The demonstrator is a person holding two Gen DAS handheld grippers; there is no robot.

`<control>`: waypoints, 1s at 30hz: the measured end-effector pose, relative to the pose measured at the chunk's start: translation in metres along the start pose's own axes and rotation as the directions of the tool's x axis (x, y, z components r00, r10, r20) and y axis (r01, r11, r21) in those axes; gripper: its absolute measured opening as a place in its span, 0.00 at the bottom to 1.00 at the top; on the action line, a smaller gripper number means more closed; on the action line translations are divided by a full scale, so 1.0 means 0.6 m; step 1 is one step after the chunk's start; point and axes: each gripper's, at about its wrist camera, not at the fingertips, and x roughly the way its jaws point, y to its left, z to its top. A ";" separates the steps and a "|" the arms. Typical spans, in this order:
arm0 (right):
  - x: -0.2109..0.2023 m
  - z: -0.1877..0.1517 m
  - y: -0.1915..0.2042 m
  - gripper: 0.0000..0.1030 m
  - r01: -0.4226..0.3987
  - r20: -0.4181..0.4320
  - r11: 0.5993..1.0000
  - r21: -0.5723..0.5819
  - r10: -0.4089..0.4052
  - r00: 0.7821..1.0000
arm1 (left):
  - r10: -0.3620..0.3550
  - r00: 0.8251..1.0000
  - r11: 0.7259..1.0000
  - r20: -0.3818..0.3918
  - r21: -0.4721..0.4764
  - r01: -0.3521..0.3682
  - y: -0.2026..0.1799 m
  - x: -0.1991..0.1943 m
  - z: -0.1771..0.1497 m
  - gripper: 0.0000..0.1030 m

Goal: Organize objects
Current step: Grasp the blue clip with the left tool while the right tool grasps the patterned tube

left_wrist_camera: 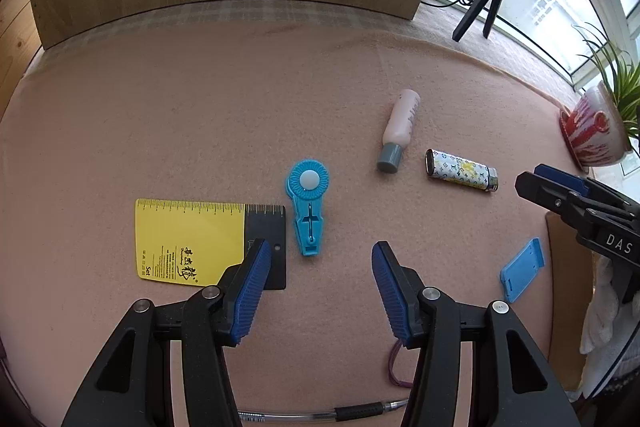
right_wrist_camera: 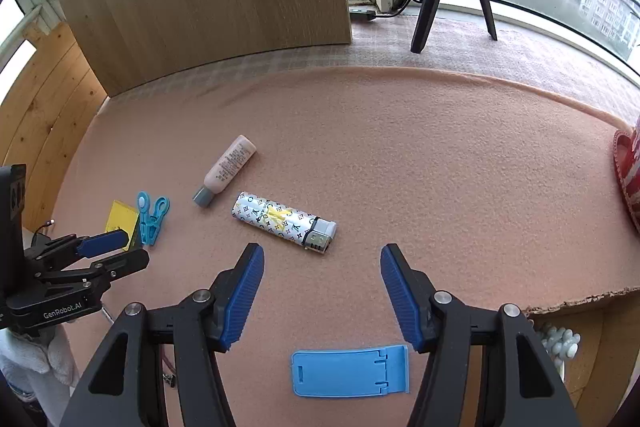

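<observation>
Right wrist: lighter (right_wrist_camera: 283, 221) lies flat, nozzle toward right gripper (right_wrist_camera: 322, 293), spread wide, probably empty.

Both grippers hang low over the desk (right_wrist_camera: 400, 155), side by side and pointing forward. The left gripper (left_wrist_camera: 320, 291) has its two blue-padded fingers (left_wrist_camera: 252, 291) spread wide, nothing between them, the ribbed pads facing each other across the gap. The right gripper (right_wrist_camera: 322, 297) is spread just as wide, its fingers (right_wrist_camera: 402, 297) also bare of any load. From the left wrist view, the right gripper shows off beyond the right finger, its black jaws parted and tilted downward. From the right wrist view, the left gripper sits out past the left finger, likewise parted, a white-gloved hand (right_wrist_camera: 32, 359) under it.
</observation>
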 end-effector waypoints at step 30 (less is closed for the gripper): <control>0.089 0.027 0.048 0.30 -0.027 -0.139 0.991 -0.128 0.009 0.990 | -0.031 0.999 0.999 0.019 0.043 0.030 -0.017 0.034 0.013 0.17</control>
